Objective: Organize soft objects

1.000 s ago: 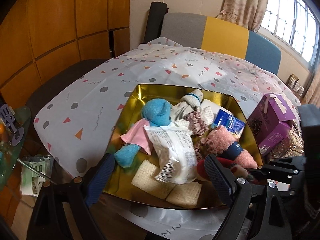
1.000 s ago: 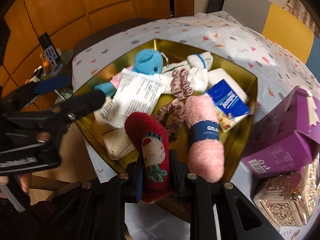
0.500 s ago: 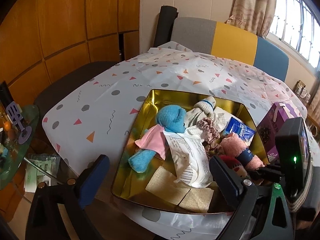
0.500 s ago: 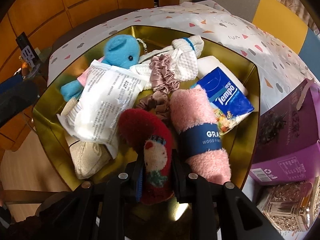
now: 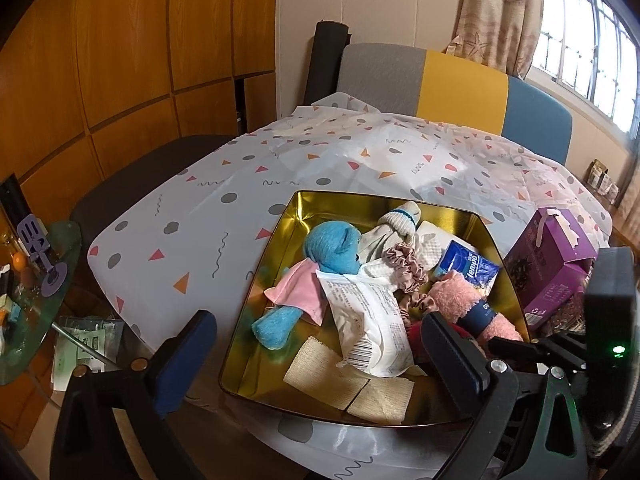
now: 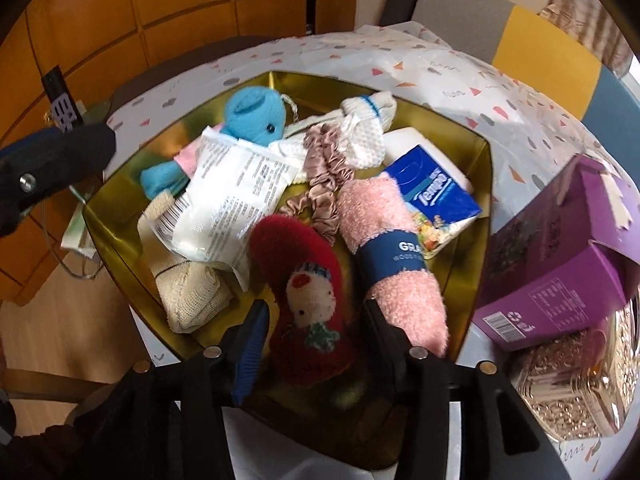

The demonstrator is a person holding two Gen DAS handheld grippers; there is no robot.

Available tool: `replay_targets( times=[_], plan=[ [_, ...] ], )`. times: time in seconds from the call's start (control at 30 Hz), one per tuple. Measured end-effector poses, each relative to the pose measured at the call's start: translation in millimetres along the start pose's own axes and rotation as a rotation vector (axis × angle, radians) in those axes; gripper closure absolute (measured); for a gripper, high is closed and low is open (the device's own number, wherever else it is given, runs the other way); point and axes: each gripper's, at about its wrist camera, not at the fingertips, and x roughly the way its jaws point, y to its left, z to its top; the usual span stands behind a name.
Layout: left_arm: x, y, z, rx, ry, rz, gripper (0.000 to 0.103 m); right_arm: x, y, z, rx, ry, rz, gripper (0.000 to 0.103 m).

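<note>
A gold tin (image 5: 256, 332) (image 6: 478, 216) on the table holds a blue plush toy (image 5: 332, 250) (image 6: 256, 114), a white packet (image 5: 366, 316) (image 6: 224, 204), a pink rolled sock (image 5: 460, 304) (image 6: 384, 240), a tissue pack (image 6: 434, 196), scrunchies and beige cloths (image 5: 352, 384). A red Santa sock (image 6: 304, 300) lies in the tin's near corner between the spread fingers of my right gripper (image 6: 310, 326), which is open around it. My left gripper (image 5: 316, 348) is open and empty above the tin's near edge.
A purple box (image 5: 556, 268) (image 6: 568, 256) stands right of the tin, with a glittery gold container (image 6: 568, 384) in front of it. A patterned tablecloth (image 5: 320, 160) covers the table. A glass side table (image 5: 32, 300) stands at left, a chair behind.
My right gripper lowered the red sock into the tin and opened, letting it go. My left gripper drew back and up from the tin.
</note>
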Motion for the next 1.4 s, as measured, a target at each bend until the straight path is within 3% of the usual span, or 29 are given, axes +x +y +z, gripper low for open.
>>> replay_targets(
  times=[0.33,0.67,0.87,1.0,1.4],
  plan=[
    [-13,-14,0,0.011,-0.030,-0.018,0.000,-44,-12,-9,0.106,-0.138,-0.080,0.053],
    [-29,-45,-2,0.021,-0.070,-0.091,0.000,-94,-50,-28,0.344,-0.278,-0.276,0.053],
    [-33,-59,-6,0.025,-0.071,-0.055,0.000,-113,-65,-40,0.409,-0.323,-0.371,0.053],
    [-40,-59,-8,0.030,-0.106,-0.027,0.000,-119,-63,-41,0.417,-0.350,-0.388,0.052],
    [-39,-54,-10,0.016,-0.101,-0.014,0.000,-113,-52,-42,0.402,-0.345,-0.378,0.052]
  ],
)
